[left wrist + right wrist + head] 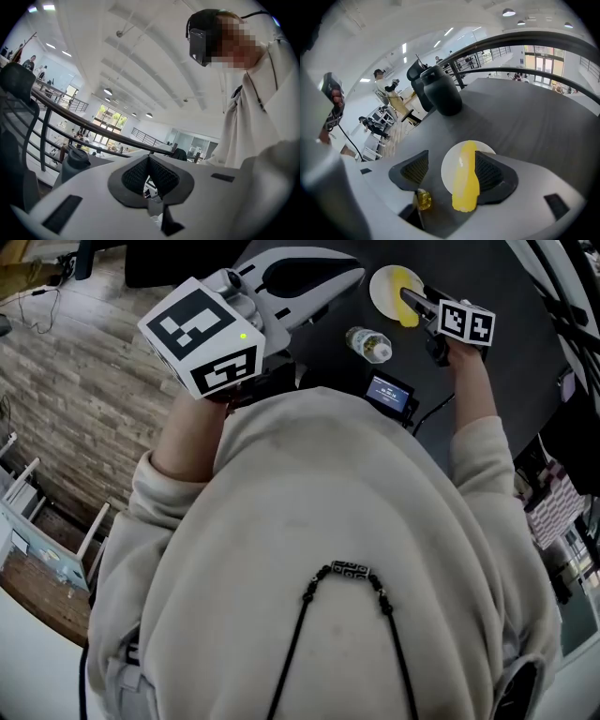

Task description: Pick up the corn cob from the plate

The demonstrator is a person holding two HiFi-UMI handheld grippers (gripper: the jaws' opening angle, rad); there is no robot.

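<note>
Your right tool [451, 172] stood open around the yellow corn cob [466, 180] lying on the round white plate [382, 287]; your left tool [149, 161] was closed, empty.

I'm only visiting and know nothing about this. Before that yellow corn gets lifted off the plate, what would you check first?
1. Corn cob sits between the jaws of the right gripper: ok.
2. Jaws closed on the cob: not ok. They stand apart, and one pad is clear of it.
3. Plate lies flat on the table under the cob: ok.
4. Small bottle is out of the way: ok, it is apart from the plate.
5. Left gripper is out of the way: ok. It is shut on nothing and away from the plate.
6. Cob is free to lift, not stuck: cannot tell.
</note>
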